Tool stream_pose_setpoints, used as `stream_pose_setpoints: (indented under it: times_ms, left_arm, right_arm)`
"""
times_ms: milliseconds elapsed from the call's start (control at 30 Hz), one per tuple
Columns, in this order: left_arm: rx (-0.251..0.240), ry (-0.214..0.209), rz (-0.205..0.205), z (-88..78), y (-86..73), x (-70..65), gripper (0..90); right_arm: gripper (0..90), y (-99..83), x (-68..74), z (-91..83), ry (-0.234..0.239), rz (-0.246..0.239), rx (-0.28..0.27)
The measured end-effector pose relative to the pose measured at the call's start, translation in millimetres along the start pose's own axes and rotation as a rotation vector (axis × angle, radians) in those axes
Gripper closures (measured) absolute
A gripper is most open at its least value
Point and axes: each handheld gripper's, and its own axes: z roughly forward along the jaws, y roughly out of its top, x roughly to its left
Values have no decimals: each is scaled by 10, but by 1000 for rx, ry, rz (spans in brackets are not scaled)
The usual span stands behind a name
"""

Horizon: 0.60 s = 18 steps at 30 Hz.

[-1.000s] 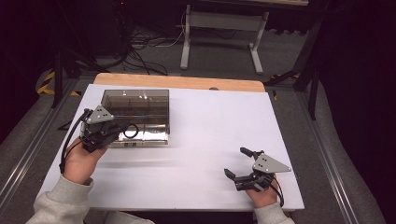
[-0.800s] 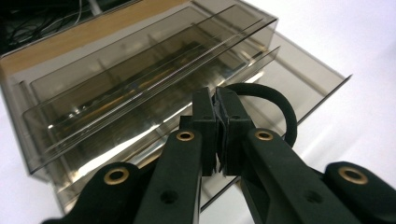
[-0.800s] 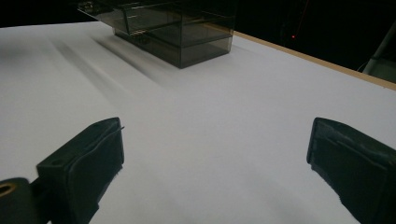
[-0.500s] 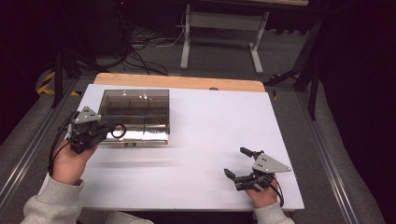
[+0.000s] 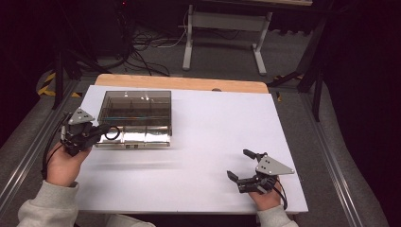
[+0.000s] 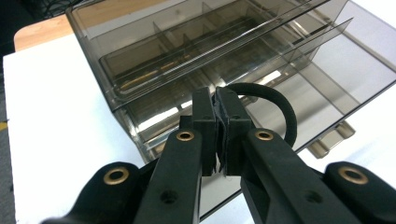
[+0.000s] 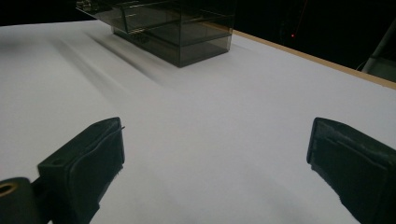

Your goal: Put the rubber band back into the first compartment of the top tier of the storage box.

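Note:
A smoked clear organiser box (image 5: 137,113) with several compartments stands at the table's back left. Its near corner (image 6: 140,93) lies close under my left gripper. My left gripper (image 5: 105,130) hovers at the box's front left corner, shut on a thin black ring (image 5: 112,134). The ring's loop (image 6: 280,105) curves out to the right of the pinched jaw tips (image 6: 215,100). My right gripper (image 5: 239,163) rests on the white table near the front right, open with nothing between its fingers (image 7: 217,140). From there the box (image 7: 173,28) shows far off.
The white table top (image 5: 217,123) has a wooden strip (image 5: 179,83) along its far edge. A pull handle (image 6: 334,137) sticks out low on the box's front. Beyond the table are cables and a white stand (image 5: 224,33) on the dark floor.
My left hand has drawn back to the left, away from the box front, with the black ring still in its jaws. The right gripper has stayed in place.

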Motion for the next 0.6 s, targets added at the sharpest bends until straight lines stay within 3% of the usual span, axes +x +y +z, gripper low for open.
stream_pose_setpoints:
  times_ms: [367,600]
  left_arm:
    - [41,26,-20,62,-48,104,870]
    - [52,21,-23,87,-60,123,870]
  right_arm:
    - [44,0,3,2,3,-1,0]
    - [44,0,3,3,4,-2,0]
